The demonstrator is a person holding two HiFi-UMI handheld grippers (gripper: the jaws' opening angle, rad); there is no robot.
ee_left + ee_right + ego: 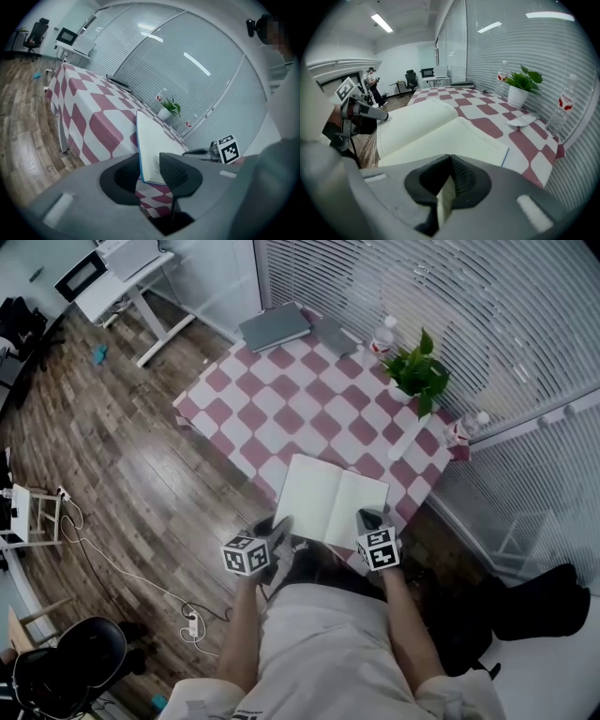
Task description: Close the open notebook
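Observation:
The open notebook [328,501] lies with white pages up at the near edge of the red-and-white checked table [281,399]. My left gripper [279,527] is at its near left corner. In the left gripper view the jaws [149,168] stand apart, with the blue-edged corner of the notebook [151,145] between them and a gap beside it. My right gripper [367,518] is at the near right corner. In the right gripper view its jaws [450,161] meet at the tips with a cream strip of the notebook's [440,136] edge pinched between the pads.
At the table's far side lie a grey laptop [274,326] and a dark flat case [335,337]. A potted plant [419,371] and two bottles [382,334] [459,430] stand along the glass wall. A black office chair [66,667] and a floor cable [112,563] are to my left.

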